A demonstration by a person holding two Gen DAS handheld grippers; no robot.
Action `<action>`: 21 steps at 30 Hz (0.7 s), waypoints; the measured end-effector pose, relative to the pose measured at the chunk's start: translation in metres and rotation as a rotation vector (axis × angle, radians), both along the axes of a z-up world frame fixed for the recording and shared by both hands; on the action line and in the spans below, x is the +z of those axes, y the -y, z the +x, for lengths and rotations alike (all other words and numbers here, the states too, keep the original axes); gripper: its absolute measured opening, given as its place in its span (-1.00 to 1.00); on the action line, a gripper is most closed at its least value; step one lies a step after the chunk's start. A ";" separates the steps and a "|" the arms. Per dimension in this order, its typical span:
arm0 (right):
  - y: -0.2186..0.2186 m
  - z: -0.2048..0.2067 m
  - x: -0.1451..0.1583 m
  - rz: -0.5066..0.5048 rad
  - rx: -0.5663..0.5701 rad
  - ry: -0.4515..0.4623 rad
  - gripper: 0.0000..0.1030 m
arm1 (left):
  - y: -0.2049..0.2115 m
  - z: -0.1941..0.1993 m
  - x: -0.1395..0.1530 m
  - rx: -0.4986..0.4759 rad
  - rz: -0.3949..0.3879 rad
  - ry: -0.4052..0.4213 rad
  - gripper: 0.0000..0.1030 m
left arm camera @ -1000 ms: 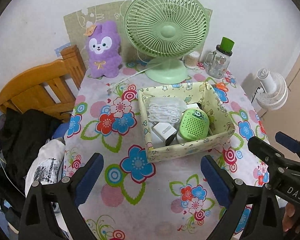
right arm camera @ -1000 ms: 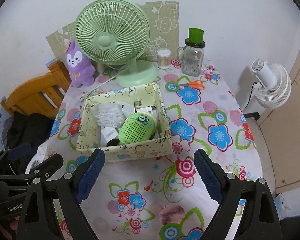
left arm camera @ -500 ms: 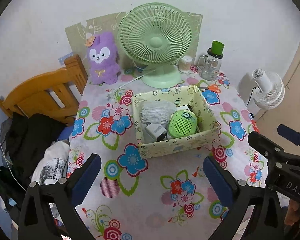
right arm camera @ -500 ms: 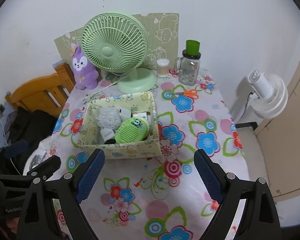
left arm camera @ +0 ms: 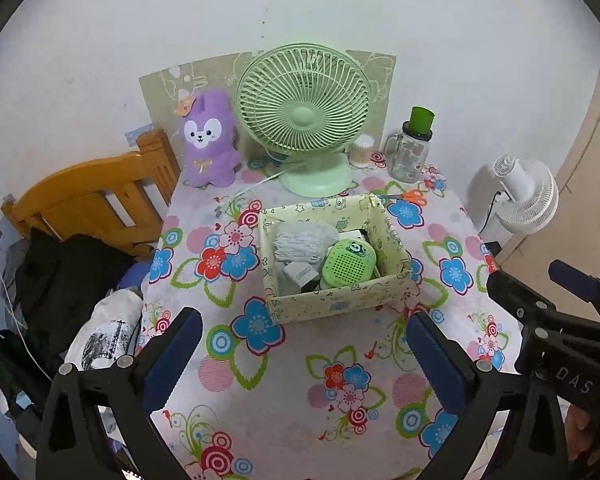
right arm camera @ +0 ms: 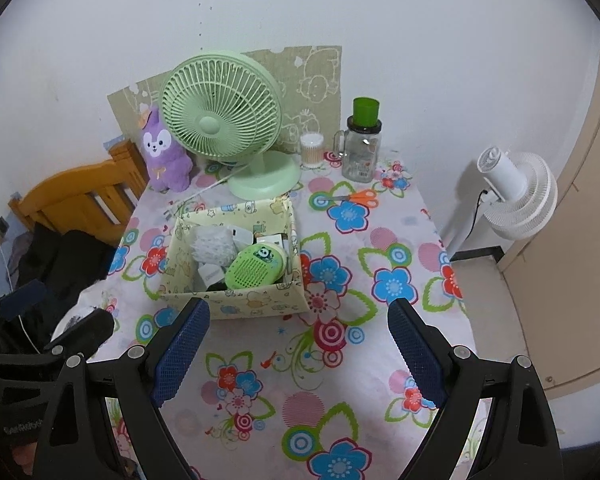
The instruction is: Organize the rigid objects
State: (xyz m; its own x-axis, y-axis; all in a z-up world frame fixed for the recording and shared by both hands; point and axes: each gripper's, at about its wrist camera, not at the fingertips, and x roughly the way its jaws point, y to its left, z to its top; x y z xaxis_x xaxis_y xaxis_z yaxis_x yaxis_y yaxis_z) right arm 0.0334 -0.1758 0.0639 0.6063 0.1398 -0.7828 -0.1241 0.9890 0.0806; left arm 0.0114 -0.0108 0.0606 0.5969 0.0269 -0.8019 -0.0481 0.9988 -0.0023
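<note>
Compared w/ a sec ago both grippers have pulled back and up from the table point(left arm camera: 452, 216), so the yellow box point(left arm camera: 340, 302) looks smaller and sits further off in both views, and more of the flowered cloth shows on the near side. Left gripper point(left arm camera: 300, 354) has its jaws spread fully apart w/ nothing between them, right gripper point(right arm camera: 300, 354) same deal, jaws wide and empty, both hanging over the near part of the table. The box sits mid-table, and inside it there's a green speaker point(left arm camera: 350, 262) w/ a panda on it, leaning on the right side, a white cable bundle point(left arm camera: 304, 242) on the far left, a white charger point(left arm camera: 300, 274) near left, plus some other small white bits I can't make out. Nothing blocks the box from the near side. Behind it: green desk fan point(left arm camera: 304, 116), its white cord trailing left across the cloth, purple plush bunny point(left arm camera: 210, 140) far left, cotton swab jar point(right arm camera: 312, 150) and a glass mug w/ green lid point(right arm camera: 362, 148) far right, orange scissors point(right arm camera: 360, 198) lying flat right of the box. Wooden chair point(left arm camera: 88, 200) w/ dark clothes piled by it on the left, white floor fan point(right arm camera: 516, 196) on the right, plain white wall behind, a cartoon-print card leaning against it.
</note>
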 end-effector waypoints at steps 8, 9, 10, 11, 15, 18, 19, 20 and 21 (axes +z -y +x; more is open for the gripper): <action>0.005 -0.011 0.003 0.028 -0.028 -0.004 0.79 | 0.002 -0.009 0.003 -0.009 -0.003 0.006 1.00; 0.005 -0.011 0.003 0.030 -0.027 -0.005 0.79 | 0.002 -0.009 0.003 -0.009 -0.004 0.008 1.00; 0.005 -0.012 0.003 0.032 -0.028 -0.004 0.79 | 0.002 -0.009 0.003 -0.011 -0.004 0.007 1.00; 0.005 -0.013 0.003 0.036 -0.029 -0.001 0.79 | 0.002 -0.009 0.003 -0.010 -0.002 0.007 1.00; 0.004 -0.016 0.007 0.032 -0.030 0.019 0.79 | 0.000 -0.012 0.006 0.004 -0.009 0.035 1.00; 0.003 -0.018 0.009 0.020 -0.030 0.033 0.79 | -0.001 -0.013 0.009 0.004 -0.026 0.040 1.00; 0.003 -0.018 0.009 0.019 -0.031 0.035 0.79 | -0.001 -0.012 0.009 0.004 -0.027 0.039 1.00; 0.003 -0.018 0.010 0.019 -0.033 0.039 0.79 | -0.001 -0.012 0.008 0.004 -0.025 0.038 1.00; 0.003 -0.019 0.010 0.019 -0.034 0.040 0.79 | -0.001 -0.012 0.008 0.005 -0.017 0.036 1.00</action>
